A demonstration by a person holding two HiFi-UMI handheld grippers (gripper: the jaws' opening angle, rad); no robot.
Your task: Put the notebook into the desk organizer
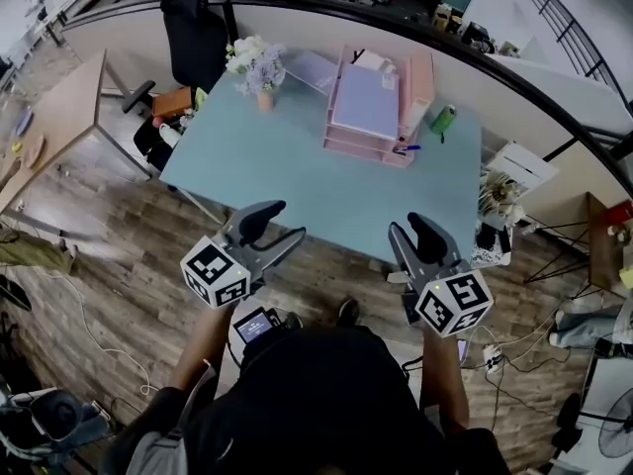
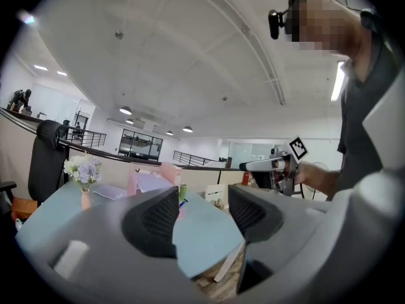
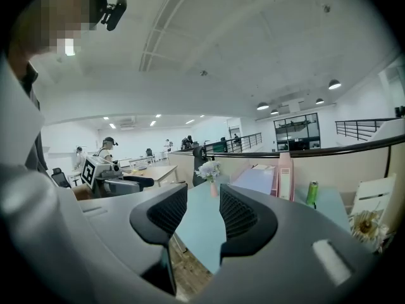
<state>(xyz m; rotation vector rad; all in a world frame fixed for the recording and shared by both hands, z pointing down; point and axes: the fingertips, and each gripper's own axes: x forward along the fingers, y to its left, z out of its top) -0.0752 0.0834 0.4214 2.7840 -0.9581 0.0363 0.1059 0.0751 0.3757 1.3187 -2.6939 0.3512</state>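
Note:
A pale lavender notebook lies flat at the back of the light blue desk, between a vase and the pink desk organizer. The organizer's top tray holds another lavender sheet or book. Both grippers hang in front of the desk's near edge, well short of the notebook. My left gripper is open with nothing between its jaws; in the left gripper view the notebook and organizer lie far ahead. My right gripper is open and empty too, with the organizer in the distance.
A flower vase stands at the desk's back left, and a green can and a blue pen lie by the organizer. A black chair is at the far left corner. A wooden desk stands left; cables cross the floor right.

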